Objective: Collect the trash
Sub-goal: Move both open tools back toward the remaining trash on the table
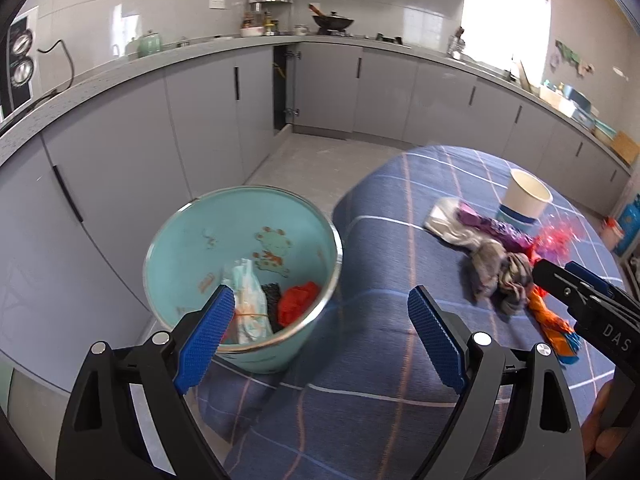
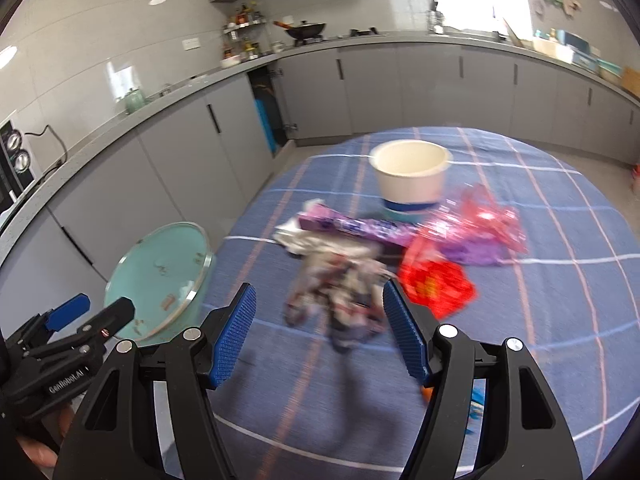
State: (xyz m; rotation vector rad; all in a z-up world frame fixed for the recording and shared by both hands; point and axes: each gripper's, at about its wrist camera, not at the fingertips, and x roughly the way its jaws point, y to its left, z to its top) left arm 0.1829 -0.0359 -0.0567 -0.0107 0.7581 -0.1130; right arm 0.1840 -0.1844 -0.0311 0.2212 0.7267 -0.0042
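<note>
A teal bin [image 1: 188,240] stands on the floor beside the table and holds a white packet, something black and a red wrapper. My left gripper [image 1: 324,332] hangs open and empty over the bin's near rim and the table edge. On the blue checked tablecloth [image 2: 560,320] lie a crumpled grey wad [image 2: 344,292], a purple wrapper [image 2: 360,226], a red wrapper [image 2: 436,284], a pink plastic bag [image 2: 488,220] and a paper cup [image 2: 412,176]. My right gripper [image 2: 320,316] is open just short of the wad, its pads not touching it. An orange wrapper [image 1: 552,320] lies by it.
Grey kitchen cabinets [image 1: 120,184] and a long counter [image 1: 100,76] run behind the bin and round the room. One cabinet door [image 1: 284,88] stands ajar. Floor shows between the bin and the cabinets. A hand [image 2: 36,448] holds the left gripper [image 2: 106,306].
</note>
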